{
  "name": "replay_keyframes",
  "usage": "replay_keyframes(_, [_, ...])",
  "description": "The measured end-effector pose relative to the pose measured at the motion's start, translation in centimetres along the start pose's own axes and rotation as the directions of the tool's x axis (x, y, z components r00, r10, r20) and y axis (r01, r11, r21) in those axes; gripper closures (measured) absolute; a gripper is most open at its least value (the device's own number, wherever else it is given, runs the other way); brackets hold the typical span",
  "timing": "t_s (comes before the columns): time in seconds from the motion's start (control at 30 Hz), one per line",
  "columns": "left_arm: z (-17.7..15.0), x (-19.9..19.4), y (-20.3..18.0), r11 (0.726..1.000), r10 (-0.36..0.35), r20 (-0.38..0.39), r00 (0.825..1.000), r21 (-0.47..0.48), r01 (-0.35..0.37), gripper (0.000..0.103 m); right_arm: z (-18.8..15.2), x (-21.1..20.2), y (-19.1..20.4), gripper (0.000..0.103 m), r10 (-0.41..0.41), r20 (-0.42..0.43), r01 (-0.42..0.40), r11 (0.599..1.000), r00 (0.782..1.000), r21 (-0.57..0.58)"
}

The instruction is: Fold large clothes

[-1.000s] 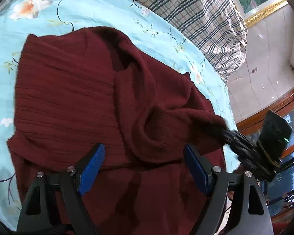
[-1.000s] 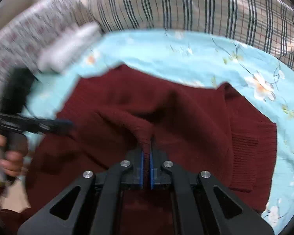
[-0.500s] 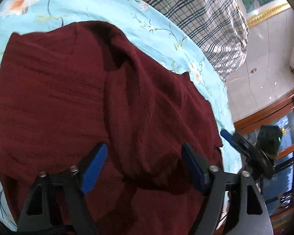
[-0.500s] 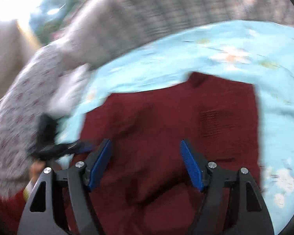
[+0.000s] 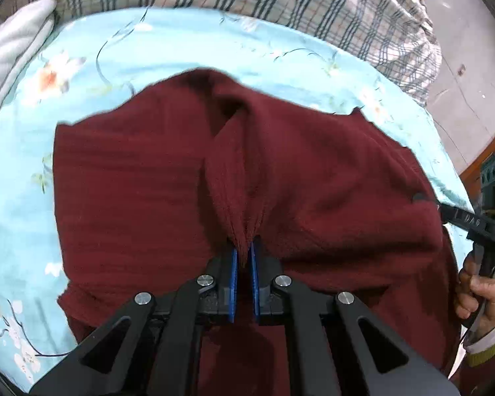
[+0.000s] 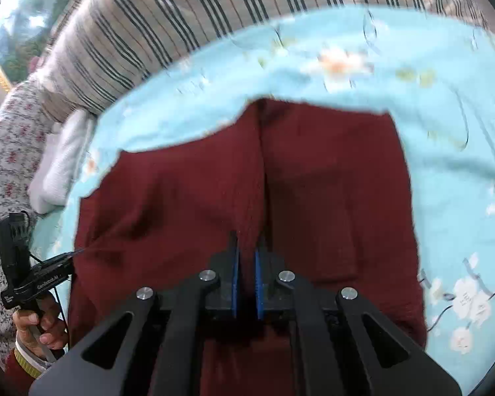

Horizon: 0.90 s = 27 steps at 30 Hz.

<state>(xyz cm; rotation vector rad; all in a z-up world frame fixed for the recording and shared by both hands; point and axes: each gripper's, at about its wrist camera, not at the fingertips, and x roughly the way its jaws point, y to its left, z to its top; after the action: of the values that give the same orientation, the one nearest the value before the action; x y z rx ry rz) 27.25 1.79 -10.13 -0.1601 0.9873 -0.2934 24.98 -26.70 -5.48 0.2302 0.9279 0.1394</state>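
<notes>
A dark red knit sweater lies spread on the light blue floral bed sheet. My left gripper is shut on a bunched fold of the sweater near its middle, and the knit rises in a ridge from the blue pads. In the right wrist view the sweater fills the centre. My right gripper is shut on the sweater's near edge. Each gripper shows in the other's view, the right one at the sweater's right edge, the left one at its left edge.
A plaid quilt is piled along the far side of the bed, also in the right wrist view. A white folded cloth and a floral cover lie at the left. Tiled floor and wooden furniture are beyond the bed's right edge.
Both grippers have gone from open half a second ago to shut on sweater fabric. The right one had let go of its earlier fold. The sweater has shifted and bunched at the left gripper.
</notes>
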Motion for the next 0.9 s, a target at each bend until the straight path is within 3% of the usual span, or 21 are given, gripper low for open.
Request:
replay_keyframes(0.17, [-0.1,0.2,0.2,1.0,-0.012,0.021,1.0,-0.028,0.012,0.096,-0.3,-0.5,-0.5,0.095,-0.018,0.018,0.018,1.0,1.0,0.001])
replay_keyframes(0.33, [-1.0,-2.5,2.0,0.997,-0.014,0.04,0.999,-0.07,0.017,0.075,-0.1,-2.9,-0.3,0.084,-0.036,0.059,0.036,0.999,0.998,0.005])
replay_keyframes(0.4, [-1.3,-4.0,2.3,0.996,-0.009,0.068,0.998,-0.084,0.015,0.075,0.0,-4.8,-0.1,0.082,-0.039,0.114,0.039,0.999,0.993,0.005])
replay_keyframes(0.53, [-1.4,-6.5,1.0,0.988,-0.131,0.105,0.986,-0.065,0.138,0.075,-0.2,-6.6,1.3,0.082,0.081,0.14,-0.077,0.997,0.987,-0.031])
replay_keyframes(0.63, [-1.4,-5.8,-1.7,0.973,-0.23,0.061,0.971,0.001,0.23,0.074,-1.4,-6.1,3.3,0.082,0.234,0.067,-0.228,0.97,0.97,-0.082])
replay_keyframes(0.7, [-1.4,-4.9,-3.2,0.976,-0.216,0.037,0.976,0.05,0.214,0.073,-2.3,-4.9,5.0,0.082,0.263,0.009,-0.26,0.956,0.965,-0.136])
replay_keyframes(0.77, [-1.1,-3.1,-4.0,0.987,-0.139,0.01,0.99,0.085,0.138,0.072,-2.4,-3.2,5.7,0.082,0.189,-0.03,-0.192,0.966,0.981,-0.174])
replay_keyframes(0.87, [-0.5,-0.3,-2.6,0.998,-0.031,-0.026,0.999,0.059,0.033,0.073,-1.2,0.0,4.0,0.082,0.071,-0.068,-0.079,0.99,0.995,-0.119])
replay_keyframes(0.9, [-0.3,0.4,-1.8,0.999,-0.038,-0.034,0.999,0.035,0.039,0.073,-0.9,0.7,3.1,0.082,0.051,-0.064,-0.056,0.994,0.997,-0.089])
